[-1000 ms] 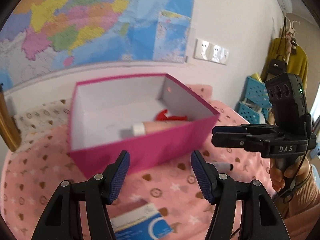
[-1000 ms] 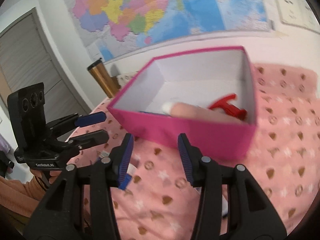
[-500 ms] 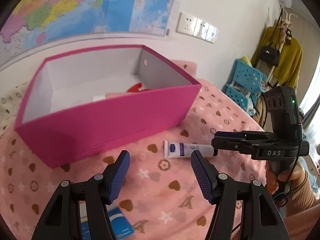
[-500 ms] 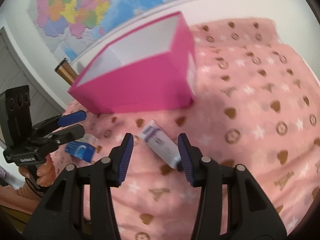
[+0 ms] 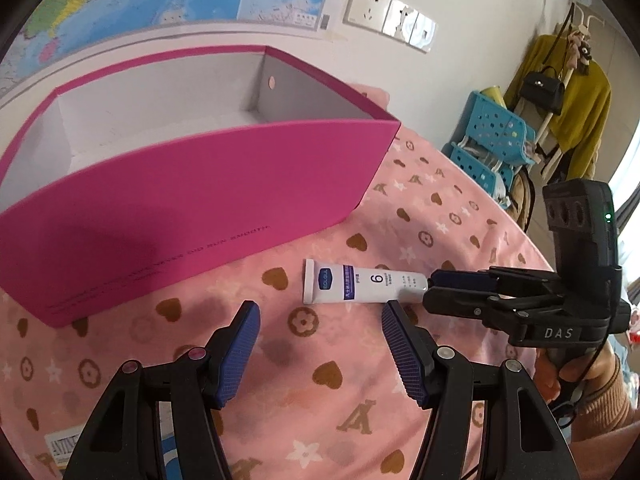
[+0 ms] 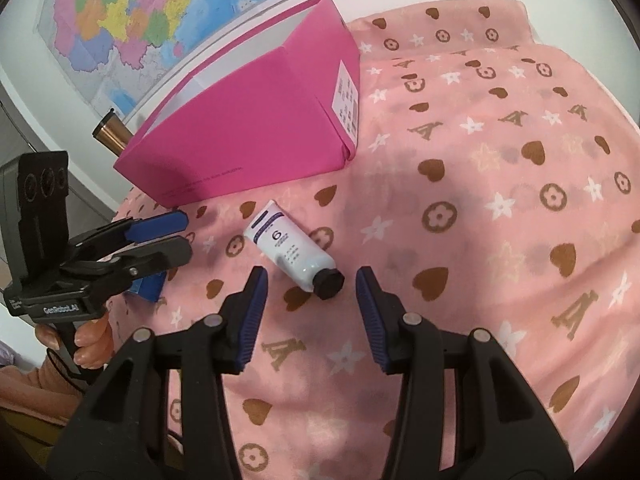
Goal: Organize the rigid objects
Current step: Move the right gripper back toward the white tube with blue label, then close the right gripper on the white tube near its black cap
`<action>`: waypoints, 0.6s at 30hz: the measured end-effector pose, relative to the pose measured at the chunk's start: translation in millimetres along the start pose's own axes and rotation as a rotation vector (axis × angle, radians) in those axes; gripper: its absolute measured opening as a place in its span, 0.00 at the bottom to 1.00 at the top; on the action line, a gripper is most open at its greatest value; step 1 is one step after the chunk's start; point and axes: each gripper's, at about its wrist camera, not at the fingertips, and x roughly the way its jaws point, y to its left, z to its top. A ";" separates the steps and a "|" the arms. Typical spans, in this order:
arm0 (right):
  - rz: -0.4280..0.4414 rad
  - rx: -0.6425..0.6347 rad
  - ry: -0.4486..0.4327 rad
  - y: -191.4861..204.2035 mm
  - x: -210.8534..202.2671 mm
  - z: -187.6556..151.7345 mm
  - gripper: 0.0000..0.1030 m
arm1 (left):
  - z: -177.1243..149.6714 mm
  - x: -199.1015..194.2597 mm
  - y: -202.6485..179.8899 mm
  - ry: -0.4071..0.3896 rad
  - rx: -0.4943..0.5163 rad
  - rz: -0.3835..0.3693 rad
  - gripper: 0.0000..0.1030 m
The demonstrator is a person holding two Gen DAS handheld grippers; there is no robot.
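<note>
A white wall backs the scene, hung with a large coloured map and carrying a row of sockets and switches. Off to one side of the room, a mustard garment and a black handbag hang on a rack above stacked blue perforated baskets. The work surface is covered by a pink cloth printed with brown hearts, flowers and white stars. On it sits an open magenta box with a white inside, near the wall. In front of the box, apart from it, lies a white tube marked with a 6, flat on the cloth, its black cap pointing toward the right gripper. That gripper's jaws stand apart and empty, the cap just ahead of the gap between them. The left gripper also stands open, holding nothing, with the tube just beyond its fingertips. A blue packet lies partly hidden beneath the left gripper.
</note>
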 end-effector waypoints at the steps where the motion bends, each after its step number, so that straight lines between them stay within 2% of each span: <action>1: -0.002 -0.001 0.000 -0.2 0.3 -0.3 0.47 | 0.1 2.9 -0.8 0.006 0.001 0.002 0.63; 5: -0.003 0.004 0.001 -2.1 1.1 -1.2 0.45 | 0.0 10.7 -1.5 0.026 0.004 0.002 0.62; 8: -0.011 -0.003 -0.001 -3.3 1.2 -1.2 0.33 | 1.1 15.2 -2.4 0.034 0.007 0.001 0.62; 11: -0.015 0.002 -0.005 -7.8 1.6 -0.2 0.28 | 3.0 19.7 -3.4 0.042 0.010 0.004 0.62; 18: -0.013 0.010 -0.014 -13.6 0.6 3.2 0.26 | 0.7 28.9 -6.7 0.070 0.015 -0.003 0.62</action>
